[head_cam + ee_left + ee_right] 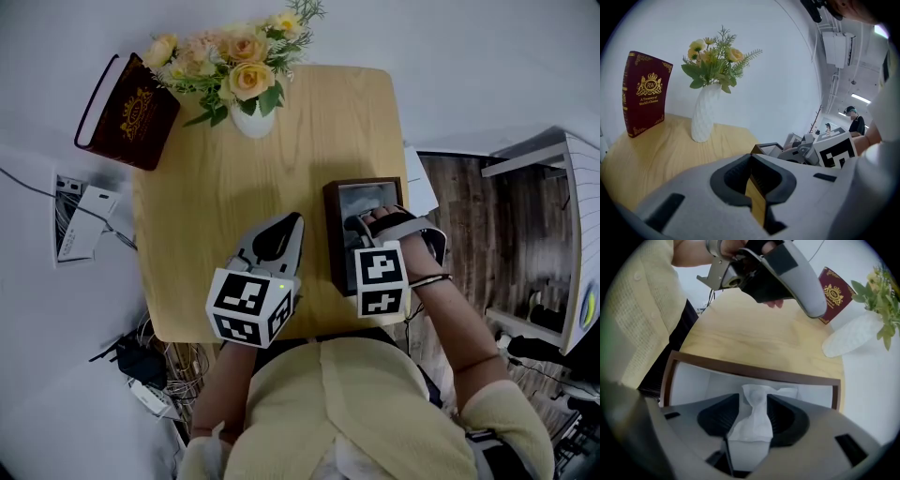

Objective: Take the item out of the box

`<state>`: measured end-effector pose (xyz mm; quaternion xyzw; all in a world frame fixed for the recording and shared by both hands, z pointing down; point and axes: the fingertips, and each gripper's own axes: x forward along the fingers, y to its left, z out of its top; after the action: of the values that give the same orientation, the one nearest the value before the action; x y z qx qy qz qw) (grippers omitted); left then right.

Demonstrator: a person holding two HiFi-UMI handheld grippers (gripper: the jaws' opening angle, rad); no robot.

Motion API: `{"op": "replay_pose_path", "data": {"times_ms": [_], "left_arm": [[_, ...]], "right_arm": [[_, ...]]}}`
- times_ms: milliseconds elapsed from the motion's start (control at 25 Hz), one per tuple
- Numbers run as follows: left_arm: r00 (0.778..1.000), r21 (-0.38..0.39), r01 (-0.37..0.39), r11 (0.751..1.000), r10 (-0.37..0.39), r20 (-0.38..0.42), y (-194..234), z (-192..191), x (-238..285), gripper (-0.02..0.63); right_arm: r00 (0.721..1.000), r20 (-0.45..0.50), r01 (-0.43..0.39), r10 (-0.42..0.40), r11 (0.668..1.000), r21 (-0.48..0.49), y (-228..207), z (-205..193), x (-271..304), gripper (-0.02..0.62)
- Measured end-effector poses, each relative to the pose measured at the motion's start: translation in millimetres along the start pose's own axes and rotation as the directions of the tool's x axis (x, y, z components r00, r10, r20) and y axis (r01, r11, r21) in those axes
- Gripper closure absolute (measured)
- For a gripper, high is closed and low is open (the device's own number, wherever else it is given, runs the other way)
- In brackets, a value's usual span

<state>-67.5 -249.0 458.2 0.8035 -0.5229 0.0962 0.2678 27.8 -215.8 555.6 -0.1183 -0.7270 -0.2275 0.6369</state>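
**A:** Head view first: where does everything sit?

**B:** A brown box [330, 234], open at the top, lies on the table [309, 141] near its right edge. The right gripper [366, 223] reaches down into it. The left gripper [289, 225] hangs just beside the box, over bare wood. A vase [253, 122] of flowers and a book [127, 112] are at the far end, well apart from the box.

**A:** And the left gripper view?

**B:** Its jaws are together with nothing in them, and only a sliver of table shows through. I think it could press down on the box rim, since a light box may lift with the pull.

**A:** The right gripper view?

**B:** That one shows the contents. A white tissue [757, 420] stands up from the pale inside of the box, twisted into a peak, right between the jaws. They stand apart on either side of it, and I judge they are not yet pinching.

**A:** So how to do it well?

**B:** Close low on the twisted neck, not on the loose tip. Then draw straight up so the sheet doesn't tear or snag on the rim. I can see nothing else in the box.
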Motion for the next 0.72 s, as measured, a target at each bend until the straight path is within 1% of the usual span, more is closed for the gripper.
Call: {"op": "replay_pose_path", "data": {"times_ms": [200, 400, 600, 640, 680, 720], "left_arm": [[1.0, -0.008, -0.014, 1.0, 0.014, -0.001, 4, -3, -5, 0.584], [1.0, -0.014, -0.027, 1.0, 0.027, -0.004, 7, -7, -9, 0.584], [1.0, -0.012, -0.025, 1.0, 0.024, -0.004, 4, -7, -9, 0.584], [1.0, -0.011, -0.022, 1.0, 0.022, -0.004, 3, -7, -9, 0.584], [1.0, -0.01, -0.019, 1.0, 0.019, -0.003, 1, -7, -9, 0.584], [1.0, -0.008, -0.015, 1.0, 0.015, -0.002, -1, -7, -9, 0.584]], "right_arm": [[1.0, -0.007, -0.017, 0.017, 1.0, -0.015, 3, 0, 9, 0.407], [1.0, -0.017, -0.006, 0.005, 0.999, -0.038, 1, 0, 14, 0.416], [1.0, -0.003, -0.002, 0.002, 1.0, -0.022, -1, 0, 15, 0.433], [1.0, -0.001, 0.008, -0.008, 1.0, -0.021, -2, 0, 15, 0.443], [1.0, 0.001, 0.022, -0.022, 1.0, -0.02, -4, 0, 15, 0.491], [0.999, 0.002, 0.034, -0.034, 0.999, -0.016, -5, 0, 14, 0.494]]}}
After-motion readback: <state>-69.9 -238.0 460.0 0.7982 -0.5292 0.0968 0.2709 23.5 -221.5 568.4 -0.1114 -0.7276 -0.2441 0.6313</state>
